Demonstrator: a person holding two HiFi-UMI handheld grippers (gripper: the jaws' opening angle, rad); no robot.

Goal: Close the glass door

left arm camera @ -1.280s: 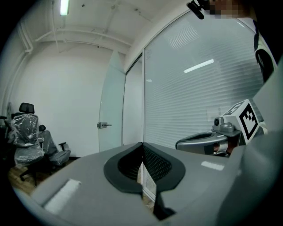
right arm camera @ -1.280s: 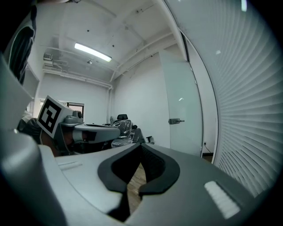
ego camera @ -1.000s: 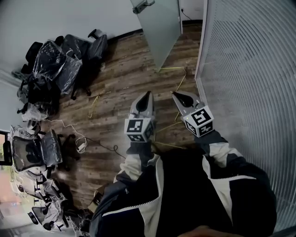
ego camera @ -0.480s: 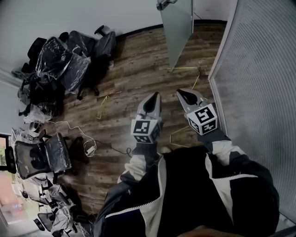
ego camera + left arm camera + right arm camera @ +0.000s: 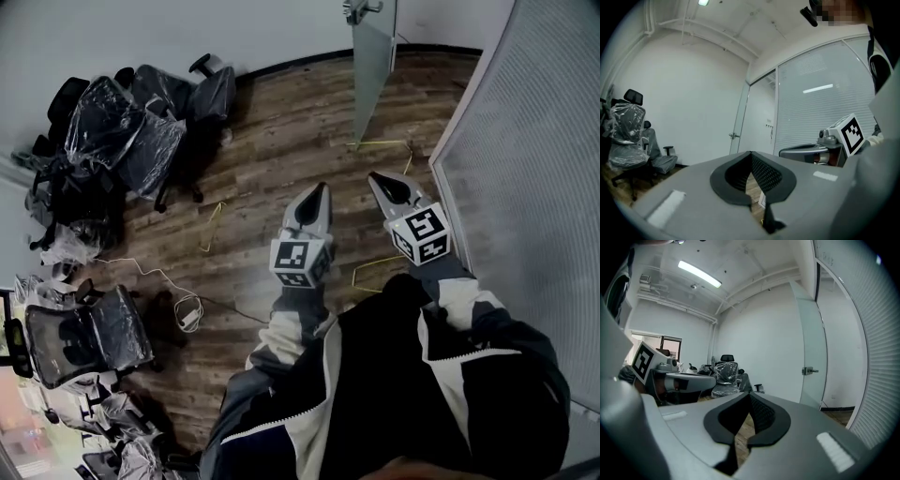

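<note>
The frosted glass door stands ajar at the top of the head view, its metal handle at the upper edge. Both grippers are held out side by side above the wooden floor, well short of the door. My left gripper is shut with nothing in it, and so is my right gripper. In the left gripper view the door and its handle lie ahead beyond the shut jaws. The right gripper view shows the door with its handle to the right of the shut jaws.
A ribbed frosted glass wall runs along the right. Plastic-wrapped office chairs crowd the left, with more chairs at the lower left. Yellow strips and a cable lie on the wooden floor.
The door has shifted right and turned more edge-on in the head view as the person walks toward it. Both grippers travel along, still shut and side by side.
</note>
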